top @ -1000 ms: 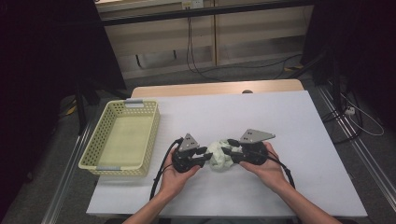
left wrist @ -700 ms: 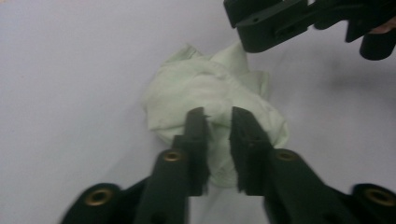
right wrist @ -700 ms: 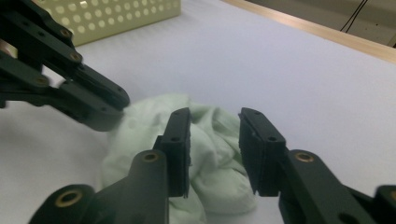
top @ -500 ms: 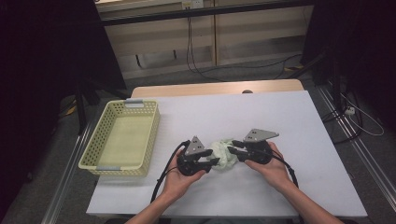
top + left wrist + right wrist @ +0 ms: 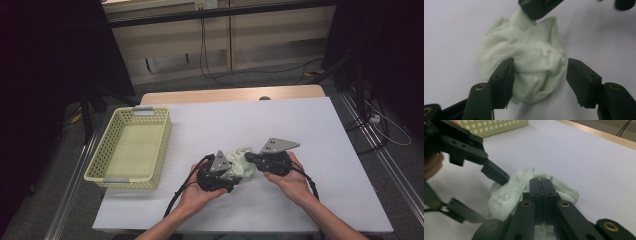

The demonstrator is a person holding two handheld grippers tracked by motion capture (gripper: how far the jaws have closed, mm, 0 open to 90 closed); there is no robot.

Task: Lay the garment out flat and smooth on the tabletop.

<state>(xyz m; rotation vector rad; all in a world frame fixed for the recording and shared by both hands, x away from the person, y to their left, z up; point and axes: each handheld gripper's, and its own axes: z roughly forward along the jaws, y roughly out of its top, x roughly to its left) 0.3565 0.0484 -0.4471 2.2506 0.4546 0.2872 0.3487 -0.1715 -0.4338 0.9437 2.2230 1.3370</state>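
A crumpled pale green cloth (image 5: pixel 243 167) lies on the white table (image 5: pixel 300 120) between my two grippers. My left gripper (image 5: pixel 234 176) stands open around the near side of the cloth (image 5: pixel 529 47). Its jaws have just been opening: the left pad (image 5: pixel 507 75) touches the fabric and the right pad stands clear of it. My right gripper (image 5: pixel 249 158) has just closed and is shut on a raised fold of the cloth (image 5: pixel 509 195). In the left gripper view the right gripper (image 5: pixel 536 7) pinches that fold at the top. The left gripper (image 5: pixel 479 195) reaches in from the left of the right gripper view.
A pale yellow perforated basket (image 5: pixel 132 147) stands on the table's left side, its rim (image 5: pixel 499 126) seen far off in the right gripper view. A wooden strip (image 5: pixel 230 95) runs along the table's far edge. Cables lie on the floor beyond.
The left gripper has shifted a little to the right and its jaws have spread apart around the cloth. The right gripper's jaws have come together on a fold; that hand stayed put.
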